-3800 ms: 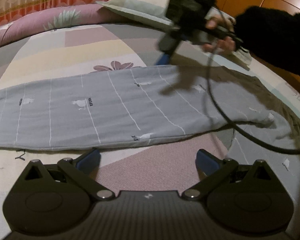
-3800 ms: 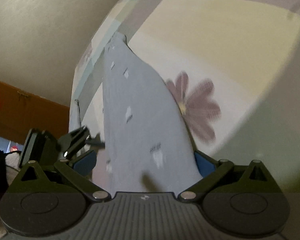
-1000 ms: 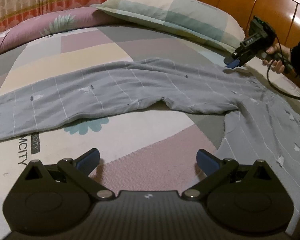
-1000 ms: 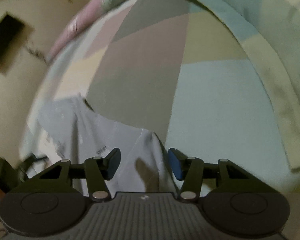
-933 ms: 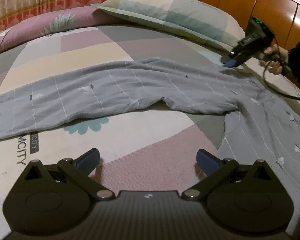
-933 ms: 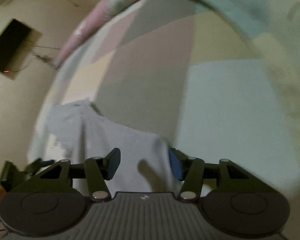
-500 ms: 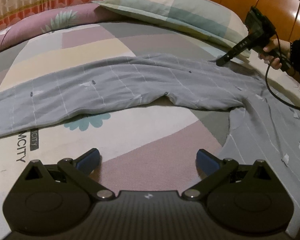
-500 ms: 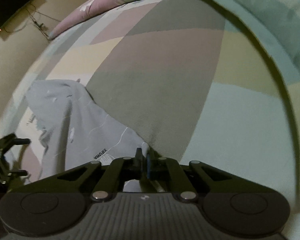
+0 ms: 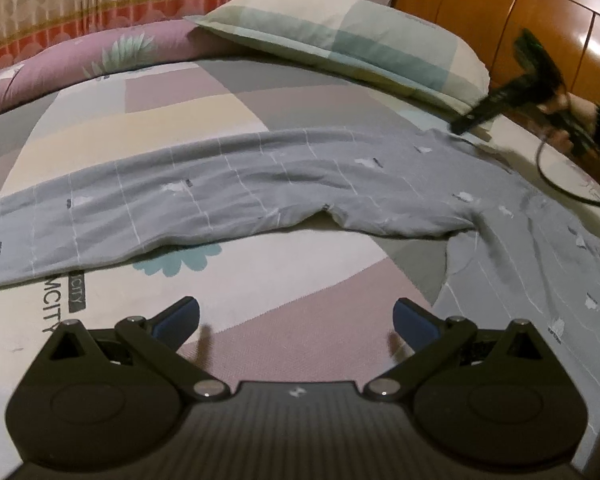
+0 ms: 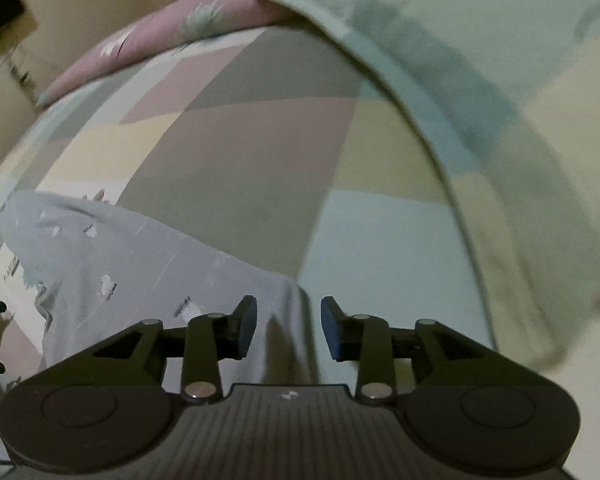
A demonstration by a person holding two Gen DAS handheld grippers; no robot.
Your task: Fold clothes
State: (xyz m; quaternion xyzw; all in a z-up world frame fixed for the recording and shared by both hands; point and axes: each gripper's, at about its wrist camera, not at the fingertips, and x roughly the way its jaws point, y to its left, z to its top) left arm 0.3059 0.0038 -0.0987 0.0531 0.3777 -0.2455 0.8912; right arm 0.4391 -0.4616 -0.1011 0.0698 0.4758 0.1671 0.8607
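The pajama pants (image 9: 260, 196) lay spread across the bed (image 9: 148, 128), one leg reaching left, the other toward the near right. The pillow (image 9: 340, 36) lay beyond them against the headboard (image 9: 480, 12), a rolled quilt (image 9: 80, 60) at far left.

The left gripper (image 9: 296, 318) hangs with jaws spread wide, nothing between them. The right gripper (image 10: 288, 328), blurred at two o'clock in the left view, has just been opening, jaws part-spread and clasping nothing.

One pair of grey trousers (image 9: 260, 196) lies on one bed (image 9: 172, 120). There are two pillows (image 9: 340, 44), one rolled quilt (image 9: 80, 64), and two grippers (image 9: 296, 320).
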